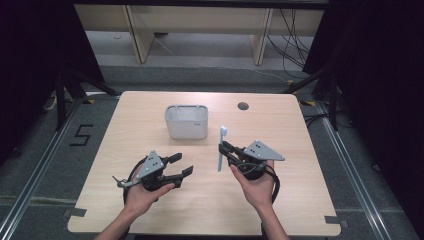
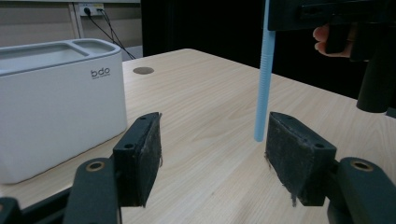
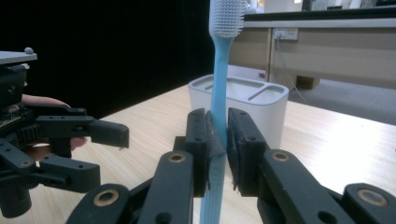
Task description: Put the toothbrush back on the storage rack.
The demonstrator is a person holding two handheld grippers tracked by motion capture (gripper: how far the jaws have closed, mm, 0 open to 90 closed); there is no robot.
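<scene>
Blue toothbrush (image 3: 218, 70) upright, clamped in right tongs (image 3: 217, 140), handle end cut off, left tongs (image 1: 181, 165) wide, empty.

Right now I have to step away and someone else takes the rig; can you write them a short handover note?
Right tool: shut on the blue toothbrush, held upright, bristles up, above the table.
Left tool: open, holding nothing, beside the brush's lower end.
White holder: behind both tools; nothing visible inside it.
Done: brush picked up.
Left: probably setting it in the holder.
</scene>
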